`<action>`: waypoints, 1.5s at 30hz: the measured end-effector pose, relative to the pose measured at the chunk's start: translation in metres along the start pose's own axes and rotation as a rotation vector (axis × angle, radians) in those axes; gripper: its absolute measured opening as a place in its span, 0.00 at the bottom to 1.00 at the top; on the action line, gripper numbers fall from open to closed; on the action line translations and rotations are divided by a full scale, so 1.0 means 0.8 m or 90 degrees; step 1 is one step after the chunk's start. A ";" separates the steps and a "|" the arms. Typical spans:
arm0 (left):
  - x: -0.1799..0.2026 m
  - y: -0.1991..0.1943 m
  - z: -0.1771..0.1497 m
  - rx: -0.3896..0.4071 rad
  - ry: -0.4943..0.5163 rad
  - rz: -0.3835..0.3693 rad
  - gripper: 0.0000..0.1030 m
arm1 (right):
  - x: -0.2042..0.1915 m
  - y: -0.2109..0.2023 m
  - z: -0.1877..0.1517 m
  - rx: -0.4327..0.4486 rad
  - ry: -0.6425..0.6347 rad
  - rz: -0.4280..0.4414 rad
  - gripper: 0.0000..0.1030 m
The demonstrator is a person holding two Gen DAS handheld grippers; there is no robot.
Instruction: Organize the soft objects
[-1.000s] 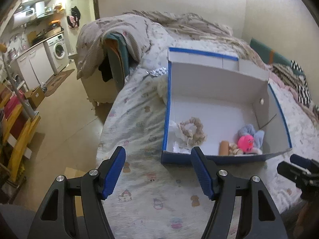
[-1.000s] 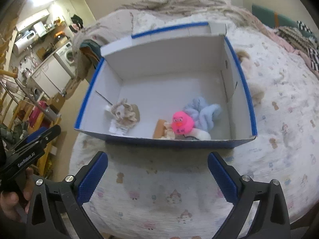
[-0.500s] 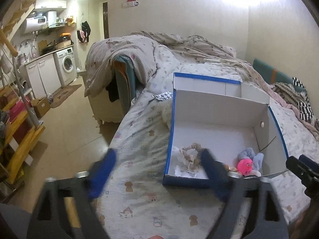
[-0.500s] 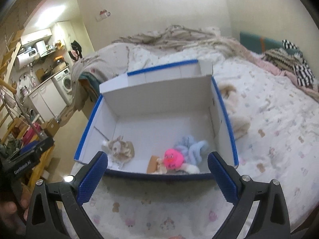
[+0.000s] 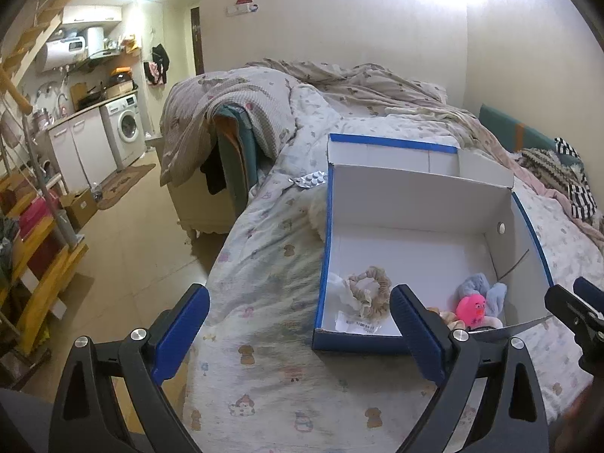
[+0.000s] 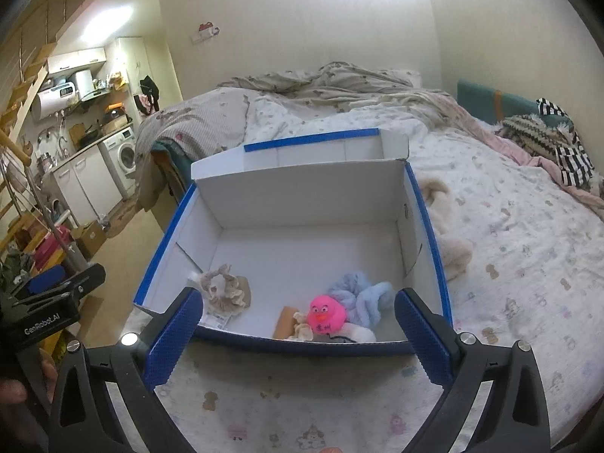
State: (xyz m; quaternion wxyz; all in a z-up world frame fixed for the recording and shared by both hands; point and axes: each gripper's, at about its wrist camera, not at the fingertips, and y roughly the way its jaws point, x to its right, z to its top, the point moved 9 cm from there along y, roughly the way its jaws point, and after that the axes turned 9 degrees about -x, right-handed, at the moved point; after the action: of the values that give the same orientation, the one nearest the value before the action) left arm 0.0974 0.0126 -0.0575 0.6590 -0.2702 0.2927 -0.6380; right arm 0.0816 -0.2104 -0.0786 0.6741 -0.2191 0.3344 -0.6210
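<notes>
Both claws gape w/ nothing between the pads: left claw (image 5: 298, 324), right claw (image 6: 298, 328), each above the bed (image 6: 509, 234) in front of the blue-edged cardboard box (image 6: 302, 204). Inside, near front wall: beige scrunchie (image 6: 226, 290) at left, pink rubber duck (image 6: 326, 315) touching light-blue fluffy cloth (image 6: 362, 298). Cream plush (image 6: 449, 241) lies just outside box's right wall.

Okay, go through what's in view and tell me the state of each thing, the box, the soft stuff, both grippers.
Box: open, upright on the bed.
Pink duck toy: inside the box, at the near wall.
Blue cloth: bunched up beside the duck.
Beige scrunchie: inside the box, left side.
Beige plush: outside the box, on the bed.
Left gripper: open, empty.
Right gripper: open, empty.
</notes>
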 end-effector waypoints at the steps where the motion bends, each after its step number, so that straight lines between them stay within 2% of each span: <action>1: 0.001 0.000 0.000 0.000 0.002 -0.002 0.93 | -0.001 0.000 0.000 0.000 0.000 0.000 1.00; 45: 0.010 -0.003 -0.004 -0.003 0.021 -0.014 0.93 | 0.006 0.002 0.001 0.000 0.012 -0.003 1.00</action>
State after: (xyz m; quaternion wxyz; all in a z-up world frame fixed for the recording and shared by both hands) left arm 0.0933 0.0042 -0.0584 0.6465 -0.2644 0.3018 -0.6489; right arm 0.0831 -0.2149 -0.0803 0.6696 -0.2141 0.3402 -0.6246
